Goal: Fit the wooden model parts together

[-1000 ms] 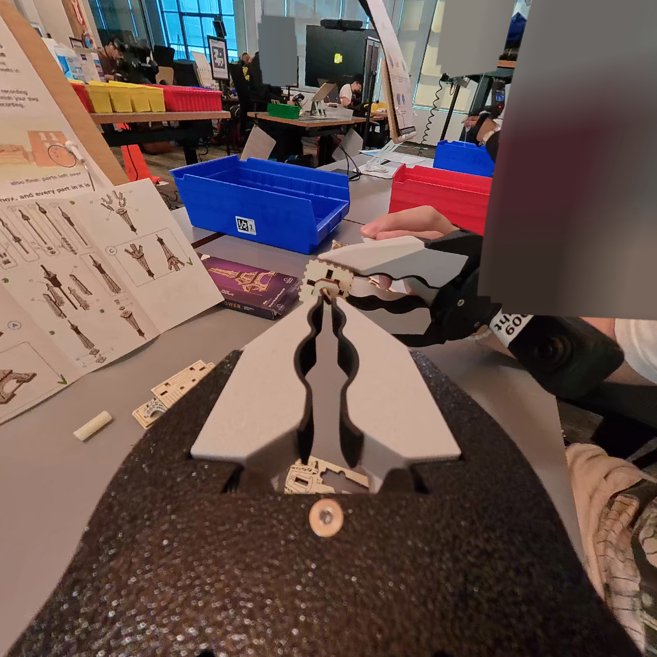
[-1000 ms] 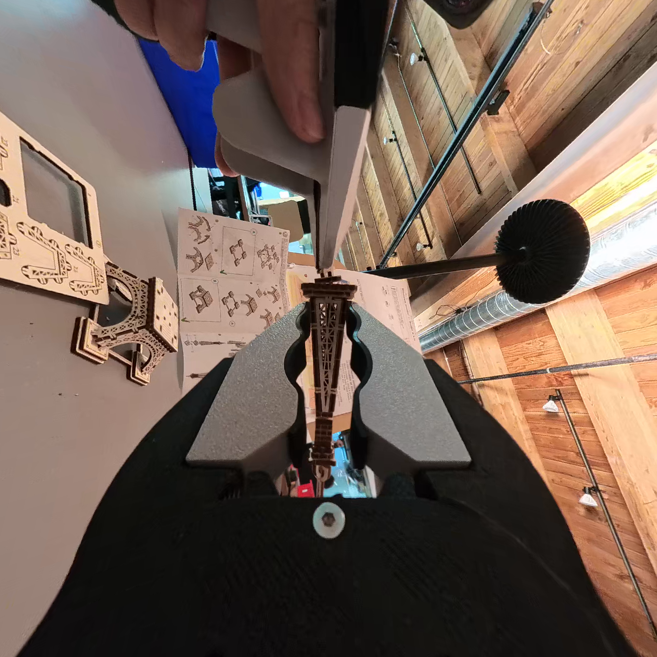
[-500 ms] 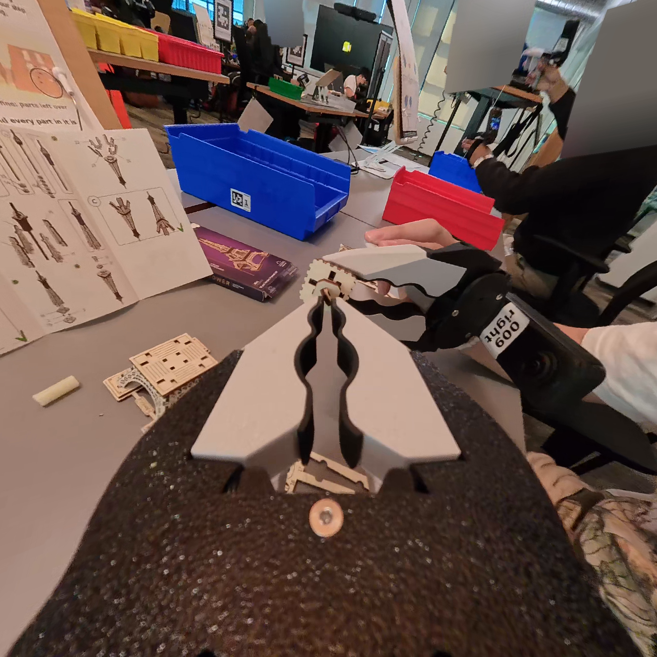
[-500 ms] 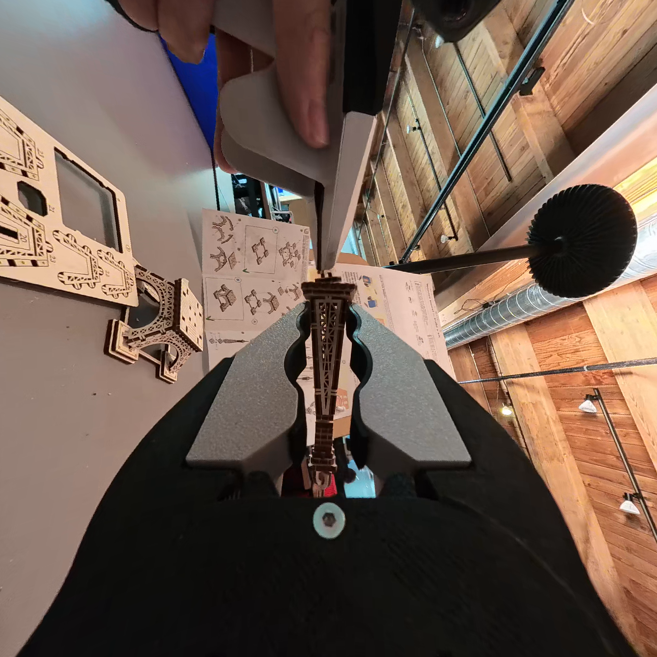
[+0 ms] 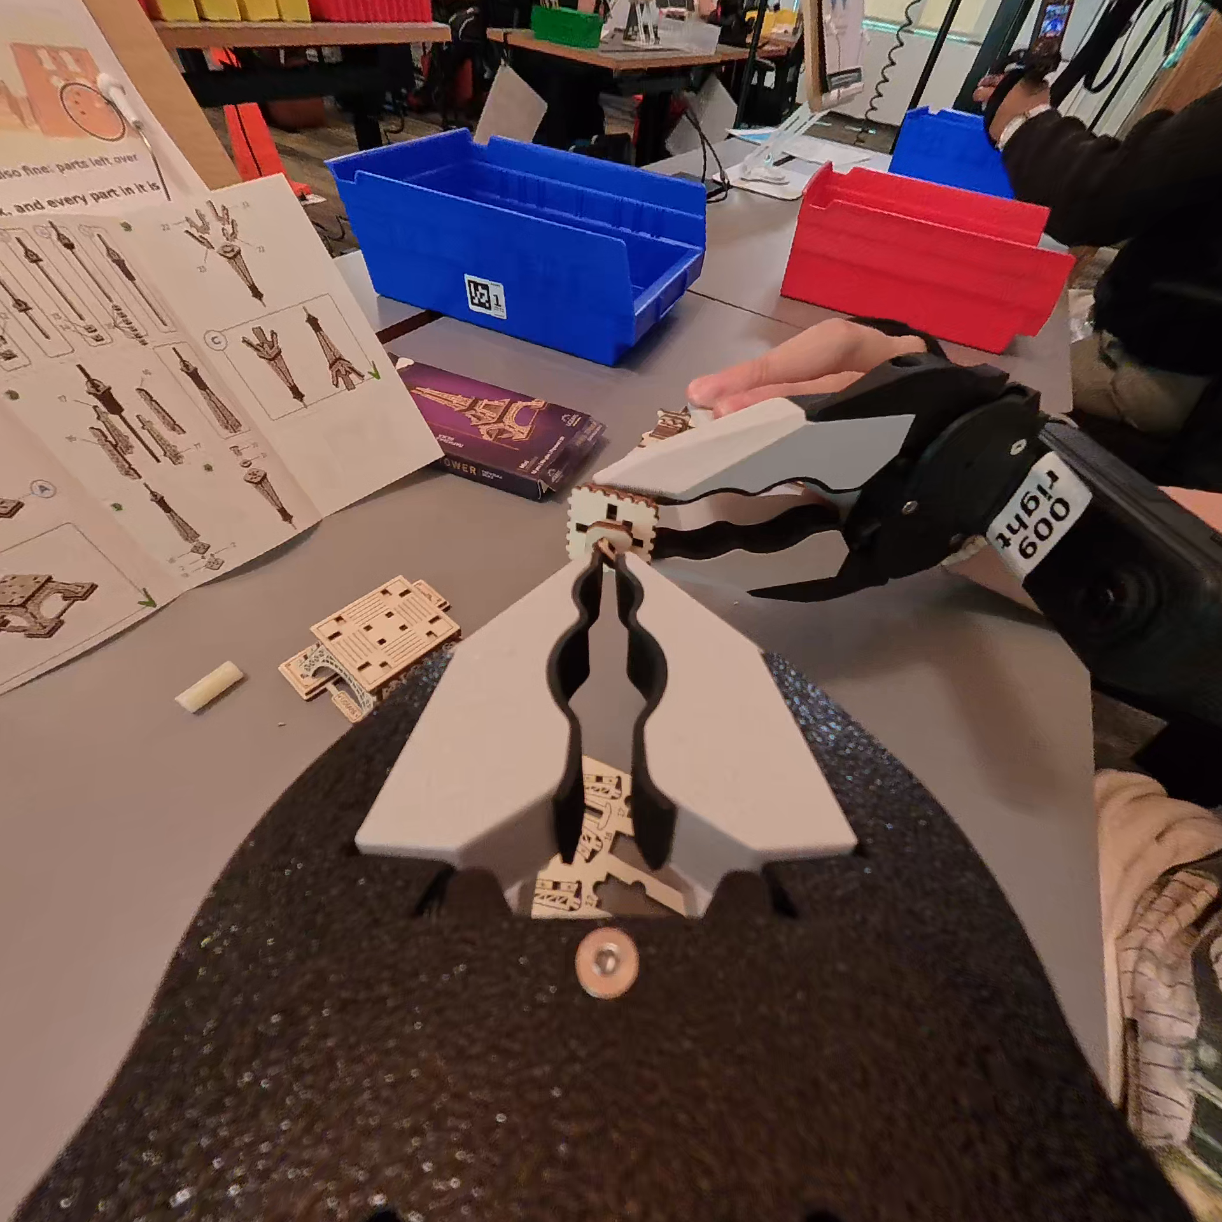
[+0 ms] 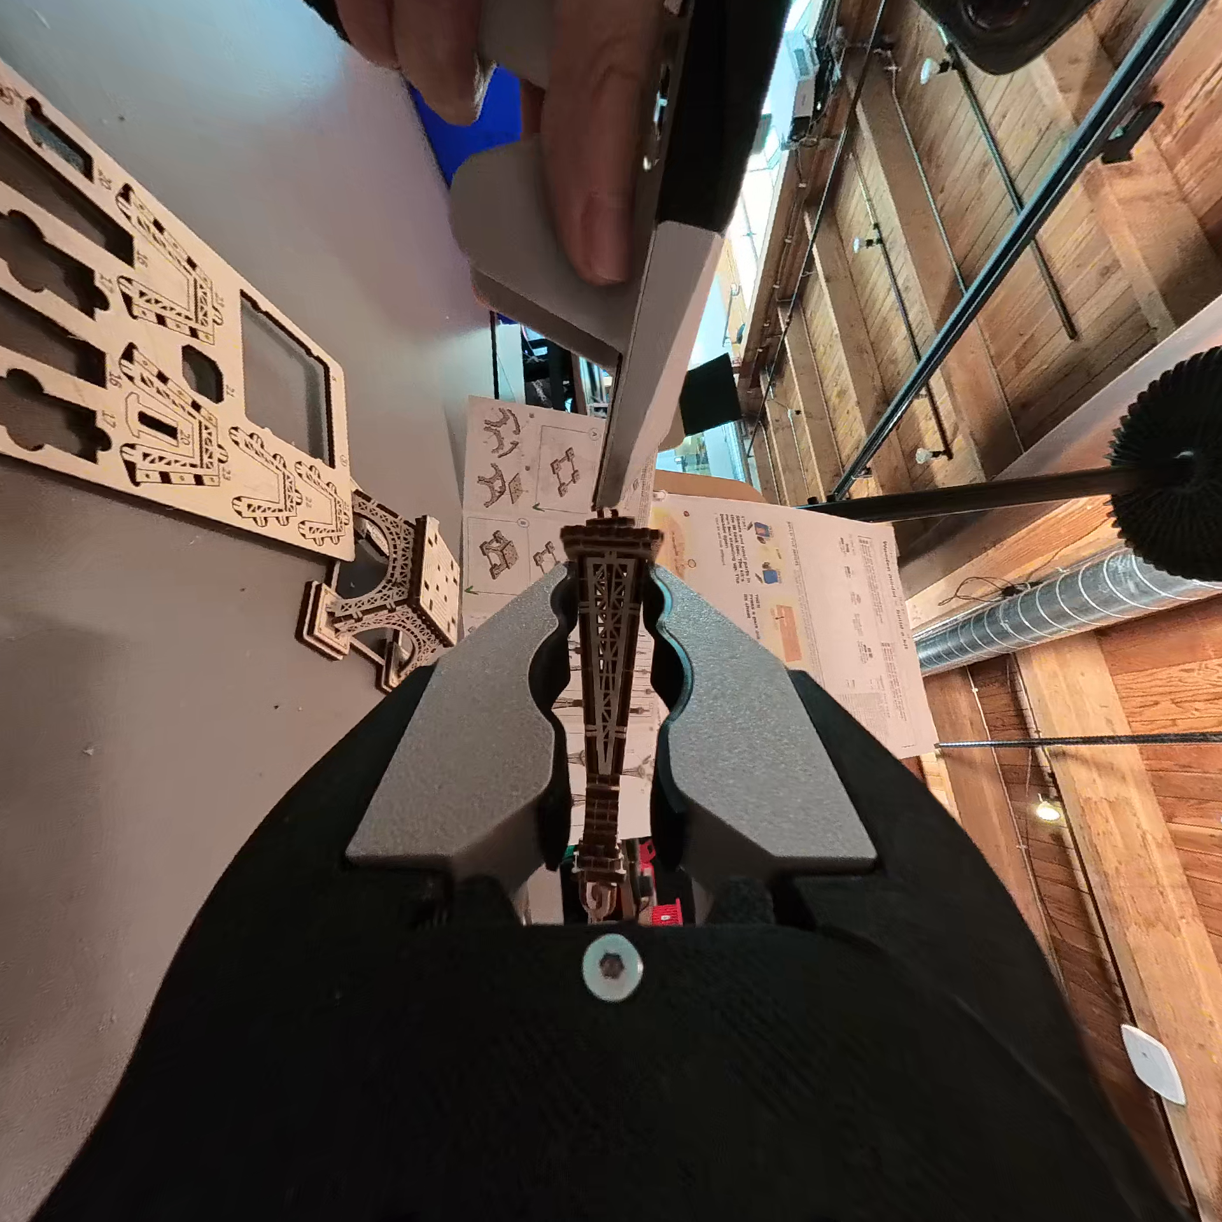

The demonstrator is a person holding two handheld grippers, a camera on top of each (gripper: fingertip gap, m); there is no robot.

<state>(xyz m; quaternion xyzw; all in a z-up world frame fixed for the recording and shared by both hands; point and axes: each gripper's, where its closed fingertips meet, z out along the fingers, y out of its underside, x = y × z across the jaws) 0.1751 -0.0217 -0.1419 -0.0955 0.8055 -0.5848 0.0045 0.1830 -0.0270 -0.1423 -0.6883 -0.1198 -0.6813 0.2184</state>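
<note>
My right gripper (image 6: 610,575) is shut on the upper section of the wooden tower (image 6: 605,661), which lies along its fingers with the wide square end forward. In the left wrist view, that gripper (image 5: 635,512) reaches in from the right, and the square end (image 5: 613,522) faces me. My left gripper (image 5: 607,559) is shut on a small round wooden piece (image 5: 607,537) and presses it against the middle of that end. It also shows in the right wrist view (image 6: 608,496), held by a hand. The arched tower base (image 6: 390,608) (image 5: 370,641) stands on the table.
A laser-cut wooden sheet (image 6: 152,397) lies on the grey table beside the base. Folded instruction sheets (image 5: 165,397), a purple box (image 5: 502,423), a blue bin (image 5: 529,244) and a red bin (image 5: 919,258) stand behind. A small white stub (image 5: 209,686) lies at the left. A person's sleeve (image 5: 1124,185) shows at the far right. The grippers are tip to tip, or close to it. Both grippers' tips are roughly 20 cm from the small white stub (image 5: 209,686).
Both grippers stay shut and tip to tip. They have shifted together, so the tower base and the wooden sheet now show nearer and larger in both views.
</note>
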